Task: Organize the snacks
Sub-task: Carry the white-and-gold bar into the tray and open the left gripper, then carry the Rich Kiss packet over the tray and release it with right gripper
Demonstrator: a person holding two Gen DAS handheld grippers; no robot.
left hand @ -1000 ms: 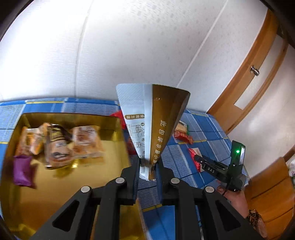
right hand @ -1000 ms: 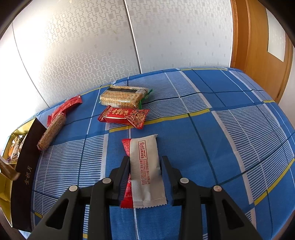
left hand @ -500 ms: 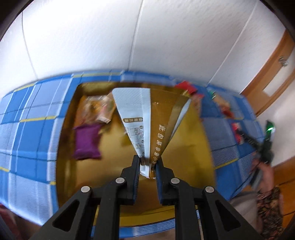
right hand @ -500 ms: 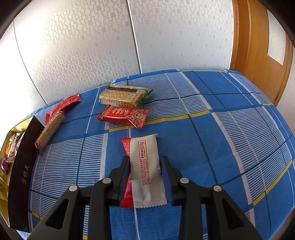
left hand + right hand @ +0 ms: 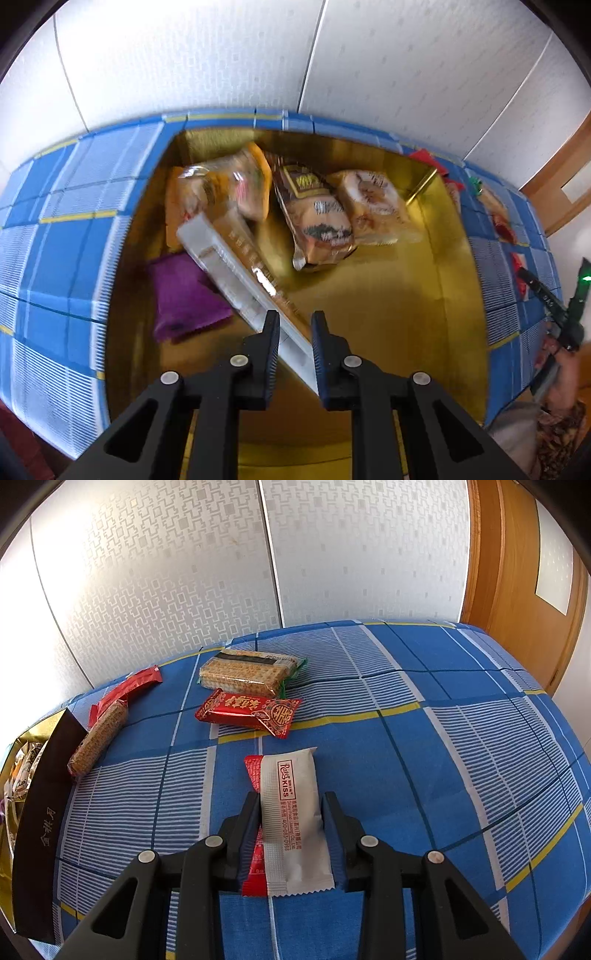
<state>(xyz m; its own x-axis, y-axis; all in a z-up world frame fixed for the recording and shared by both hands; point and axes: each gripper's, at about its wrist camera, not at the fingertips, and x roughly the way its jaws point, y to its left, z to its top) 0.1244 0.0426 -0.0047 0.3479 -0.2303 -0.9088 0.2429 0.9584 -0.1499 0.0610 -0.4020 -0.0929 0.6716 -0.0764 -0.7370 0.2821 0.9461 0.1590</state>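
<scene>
My left gripper (image 5: 293, 325) is open above the gold box (image 5: 399, 317). The white and gold tea packet (image 5: 240, 280) lies free between its fingers, tilted and blurred, its far end on the snacks in the box. A purple packet (image 5: 184, 295) and several bread packets (image 5: 314, 214) lie in the box. My right gripper (image 5: 290, 808) is around a white and red Rose Kiss packet (image 5: 291, 812) on the blue checked cloth (image 5: 443, 738); its fingers (image 5: 251, 812) touch the packet's sides.
On the cloth lie a red packet (image 5: 251, 709), a cracker pack (image 5: 247, 672), a thin cracker stick (image 5: 98, 738) and a red stick packet (image 5: 129, 690). The gold box's dark outer wall (image 5: 40, 834) stands at the left. A wooden door is at the right.
My left gripper has opened and let go of the tea packet, which has tipped over into the gold box. The right gripper has not moved.
</scene>
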